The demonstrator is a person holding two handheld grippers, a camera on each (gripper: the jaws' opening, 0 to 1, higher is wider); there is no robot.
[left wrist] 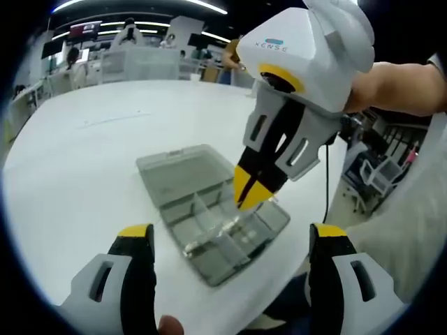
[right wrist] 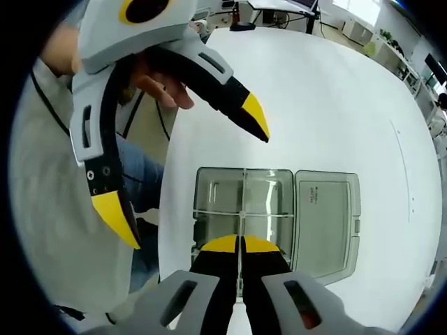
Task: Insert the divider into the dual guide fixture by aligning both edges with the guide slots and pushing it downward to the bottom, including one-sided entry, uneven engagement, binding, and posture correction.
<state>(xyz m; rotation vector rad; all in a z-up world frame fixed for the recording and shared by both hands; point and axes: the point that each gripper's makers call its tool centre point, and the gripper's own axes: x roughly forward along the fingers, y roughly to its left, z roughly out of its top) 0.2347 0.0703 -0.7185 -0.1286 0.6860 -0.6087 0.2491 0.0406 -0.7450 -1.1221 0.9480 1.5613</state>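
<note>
fixture box (right wrist: 241,209) on table (right wrist: 328,105), lid (right wrist: 325,220) beside it; divider (right wrist: 242,209) inside box.

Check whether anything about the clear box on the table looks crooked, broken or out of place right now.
Nothing stands out. The clear compartment box lies flat on the white table, its lid open beside it. The right hand-held gripper is shut on a thin clear divider standing straight along the box's middle. The left hand-held gripper is open, apart from it.

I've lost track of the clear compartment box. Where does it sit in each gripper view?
Left gripper view: clear compartment box lies lower centre, under the right gripper.
Right gripper view: box sits centre, just above that view's own jaws.
Shared landmark: the box's open lid.
</note>
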